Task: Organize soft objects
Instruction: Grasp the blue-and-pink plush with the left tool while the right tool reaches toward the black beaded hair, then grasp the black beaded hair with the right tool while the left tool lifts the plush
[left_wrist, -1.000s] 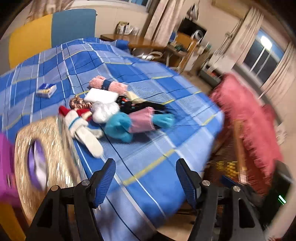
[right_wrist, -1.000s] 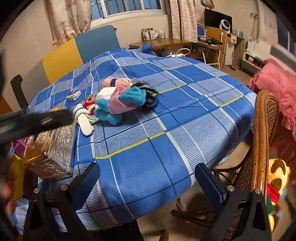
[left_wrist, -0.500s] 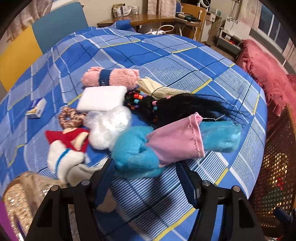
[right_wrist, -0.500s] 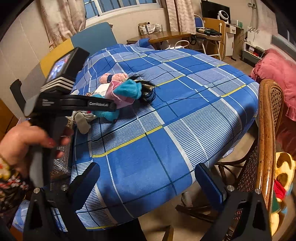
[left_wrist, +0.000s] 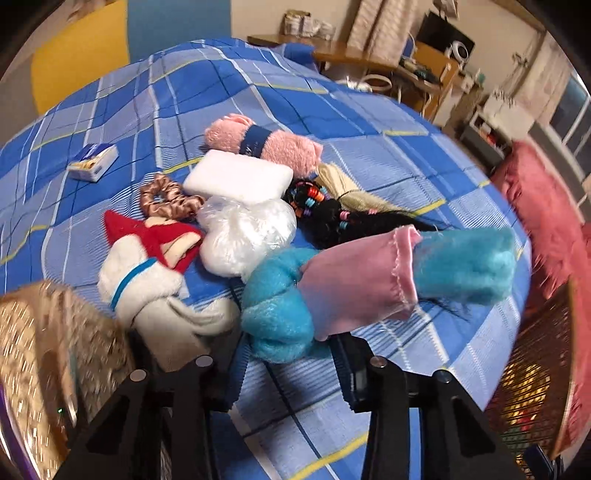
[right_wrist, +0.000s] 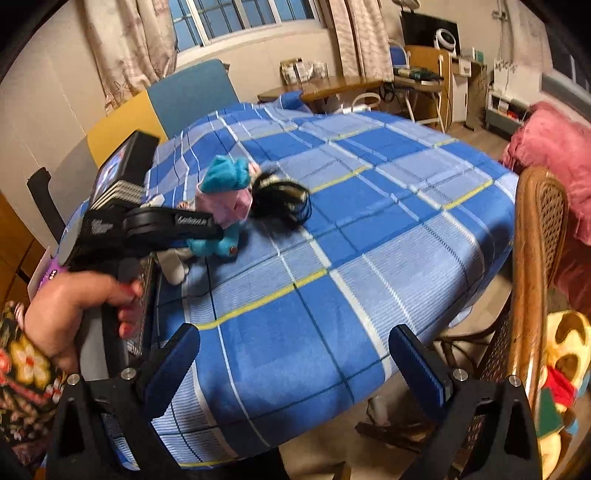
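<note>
Where fuzzy plush toy (left_wrist: 280, 314) bunches (pink satin), left gripper (left_wrist: 291, 369) pinches.

A turquoise fuzzy plush in a pink satin garment (left_wrist: 354, 284) lies on its side at the near end of the pile, touching a black beaded wig (left_wrist: 332, 218), a clear-wrapped white bundle (left_wrist: 247, 232) and a white sock (left_wrist: 147, 291).

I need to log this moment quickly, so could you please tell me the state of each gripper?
Left gripper: fingers closing around the blue and pink plush toy; firm grip cannot be told.
Right gripper: open, empty.
</note>
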